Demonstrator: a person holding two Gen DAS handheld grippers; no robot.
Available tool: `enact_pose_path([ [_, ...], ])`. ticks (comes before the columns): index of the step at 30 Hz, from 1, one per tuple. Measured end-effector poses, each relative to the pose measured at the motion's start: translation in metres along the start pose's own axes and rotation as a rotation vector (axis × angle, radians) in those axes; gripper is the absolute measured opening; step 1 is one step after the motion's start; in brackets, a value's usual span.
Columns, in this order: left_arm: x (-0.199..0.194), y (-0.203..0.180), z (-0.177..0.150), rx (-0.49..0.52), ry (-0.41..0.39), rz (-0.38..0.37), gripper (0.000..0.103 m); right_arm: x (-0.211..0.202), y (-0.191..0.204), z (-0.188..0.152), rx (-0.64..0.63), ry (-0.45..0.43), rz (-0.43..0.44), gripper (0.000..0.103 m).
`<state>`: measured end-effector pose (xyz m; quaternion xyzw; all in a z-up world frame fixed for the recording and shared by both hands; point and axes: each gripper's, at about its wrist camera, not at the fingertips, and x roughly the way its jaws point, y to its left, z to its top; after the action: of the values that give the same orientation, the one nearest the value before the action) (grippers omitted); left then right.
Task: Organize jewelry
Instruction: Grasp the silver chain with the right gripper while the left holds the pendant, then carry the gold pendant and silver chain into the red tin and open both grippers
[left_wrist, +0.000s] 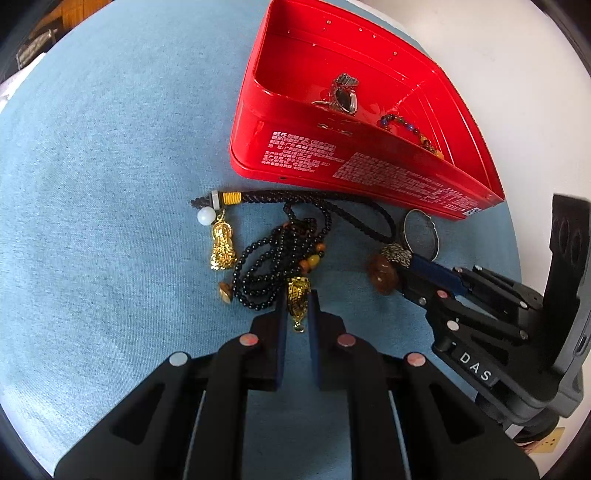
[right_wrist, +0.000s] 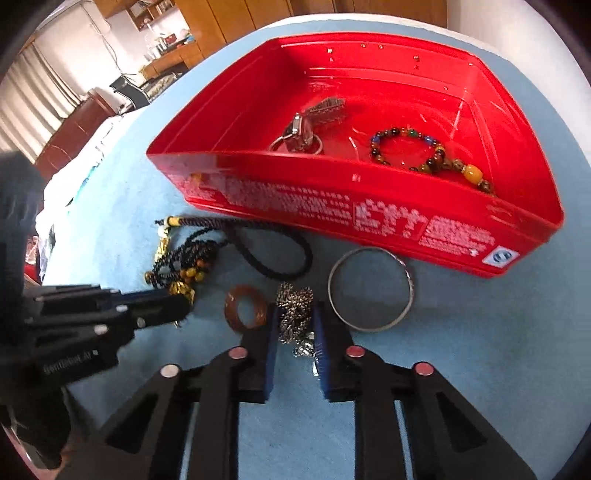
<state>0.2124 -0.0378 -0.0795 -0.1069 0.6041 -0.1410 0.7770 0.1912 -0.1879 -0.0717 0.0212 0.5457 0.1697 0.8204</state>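
a pale blue cloth (left_wrist: 110, 184) covers the bench; behind it stand wooden cabinets (right_wrist: 229, 14), white curtains (right_wrist: 33, 96) and a cluttered desk (right_wrist: 166, 55).

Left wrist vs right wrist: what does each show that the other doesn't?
Left wrist only: a gold figure pendant with its white bead, and the left tool straddling a gold charm on the black beads.

Right wrist only: the silver chain between the right tool's fingers, the bangle's full ring, and the room behind.

Both: red tin holding a beaded bracelet, amber ring, black cord, blue cloth.
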Motion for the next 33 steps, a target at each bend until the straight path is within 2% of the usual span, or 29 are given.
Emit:
enact_pose_path([
  [10, -0.023, -0.008, -0.02, 0.016, -0.029, -0.006, 0.009, -0.026, -0.014, -0.025, 0.077, -0.005, 0.116, 0.012],
  [26, -0.069, -0.02, -0.047, 0.06, -0.118, -0.014, 0.009, -0.092, -0.001, -0.036, 0.057, -0.124, 0.119, 0.012],
  [33, -0.089, -0.029, -0.049, 0.083, -0.154, 0.014, 0.009, -0.106, 0.006, -0.032, 0.039, -0.145, 0.096, 0.012],
])
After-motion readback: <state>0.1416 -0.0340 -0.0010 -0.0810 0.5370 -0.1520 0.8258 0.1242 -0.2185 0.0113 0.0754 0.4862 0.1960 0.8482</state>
